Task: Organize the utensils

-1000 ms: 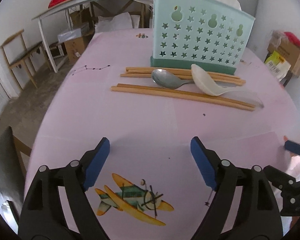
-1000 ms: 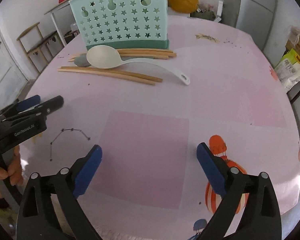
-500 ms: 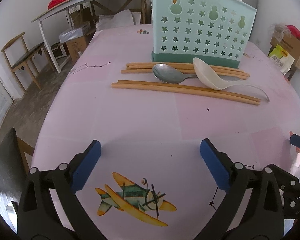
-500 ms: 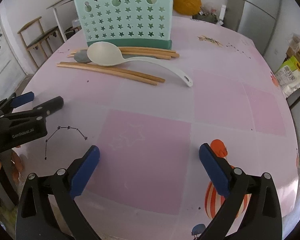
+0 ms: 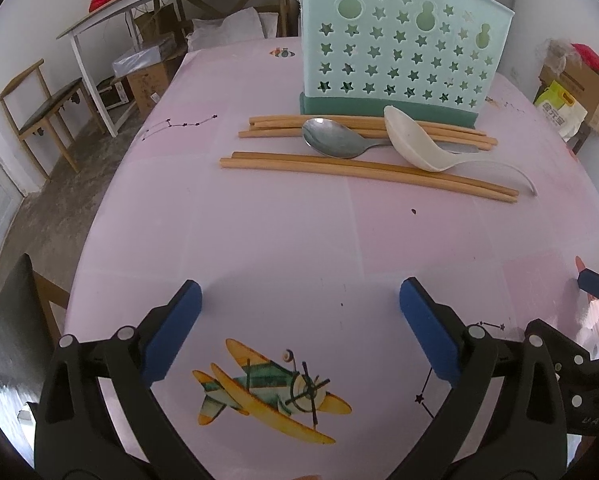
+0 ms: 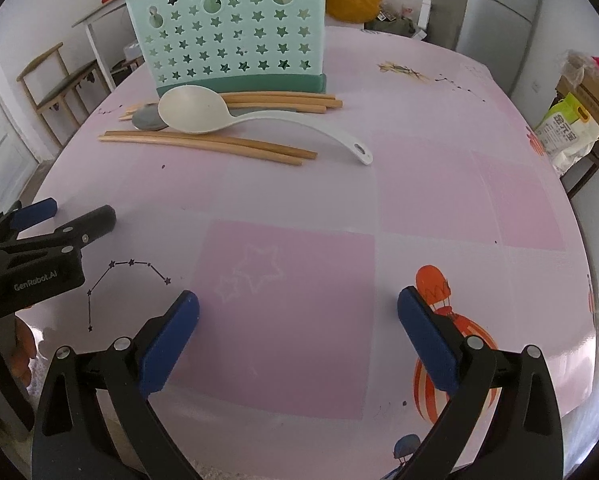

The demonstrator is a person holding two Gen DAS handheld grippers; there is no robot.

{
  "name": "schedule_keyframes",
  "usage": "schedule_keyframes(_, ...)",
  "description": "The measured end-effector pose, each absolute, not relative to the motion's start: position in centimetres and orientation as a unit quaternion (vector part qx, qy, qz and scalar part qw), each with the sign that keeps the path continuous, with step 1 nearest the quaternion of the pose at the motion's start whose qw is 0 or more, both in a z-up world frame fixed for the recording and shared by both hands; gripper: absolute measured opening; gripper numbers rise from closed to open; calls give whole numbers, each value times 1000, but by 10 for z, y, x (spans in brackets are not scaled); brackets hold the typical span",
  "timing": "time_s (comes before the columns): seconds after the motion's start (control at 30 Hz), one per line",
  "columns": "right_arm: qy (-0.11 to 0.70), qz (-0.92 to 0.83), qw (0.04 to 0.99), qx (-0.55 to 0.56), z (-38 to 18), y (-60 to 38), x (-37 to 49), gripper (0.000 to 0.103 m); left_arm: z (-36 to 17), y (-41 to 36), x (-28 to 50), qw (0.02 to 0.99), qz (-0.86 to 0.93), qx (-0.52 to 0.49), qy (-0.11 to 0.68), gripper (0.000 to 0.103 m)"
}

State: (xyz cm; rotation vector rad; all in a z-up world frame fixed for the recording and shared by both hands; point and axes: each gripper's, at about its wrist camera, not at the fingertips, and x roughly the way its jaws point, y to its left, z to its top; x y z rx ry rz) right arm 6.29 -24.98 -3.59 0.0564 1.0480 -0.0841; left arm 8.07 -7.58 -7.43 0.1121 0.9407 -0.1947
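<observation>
Left wrist view: our left tool (image 5: 299,300) and right tool (image 6: 297,310) both spread, empty. White spoon (image 5: 413,144) overlaps chopsticks (image 5: 363,170); we could scatter them grabbing it.

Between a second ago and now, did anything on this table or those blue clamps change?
The left gripper spread its blue fingers wider and now stands fully open, with nothing between them. The right gripper is open and empty, as before. The metal spoon, white ladle, chopsticks and green holder lie untouched.
</observation>
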Motion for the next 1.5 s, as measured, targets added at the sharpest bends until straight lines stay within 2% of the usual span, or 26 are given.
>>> schedule_keyframes(0.5, 506, -69, 859, 43, -37, -252, 64, 97, -75, -80, 71, 895, -99, 55, 432, 96)
schedule_keyframes(0.77, 504, -89, 857, 53, -37, -251, 62, 97, -74, -79, 77, 881, -120, 67, 453, 96)
schedule_keyframes(1.1, 500, -89, 860, 52, -37, -252, 60, 97, -74, -76, 77, 884, -133, 66, 444, 96)
schedule_keyframes(1.5, 492, -65, 868, 38, -38, -253, 57, 97, -16, -83, 92, 909, -222, -19, 354, 92)
